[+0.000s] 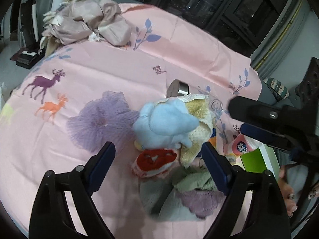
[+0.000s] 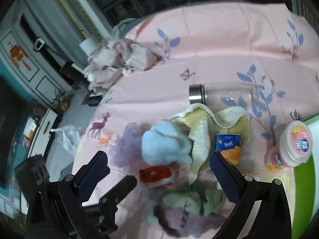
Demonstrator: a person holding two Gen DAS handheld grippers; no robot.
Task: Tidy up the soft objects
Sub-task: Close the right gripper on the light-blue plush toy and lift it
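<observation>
The bed sheet point(image 1: 123, 63) was smooth pink printed cloth, faintly glossy. The blue towel point(image 1: 165, 121) and the cream towel point(image 2: 201, 137) looked like fluffy terry. The bottle cap point(image 2: 196, 94) was brushed metal on clear glass. The tissue pack point(image 2: 228, 147) was glossy plastic film, and the fingers point(image 1: 103, 161) carried ribbed blue pads.

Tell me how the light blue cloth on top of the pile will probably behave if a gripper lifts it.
The light blue cloth looks fluffy and bunched, so it would probably sag and unfold, not keep its shape. It seems light. It lies on the cream towel, so the towel may drag along. Both the left gripper and the right gripper are open.
</observation>
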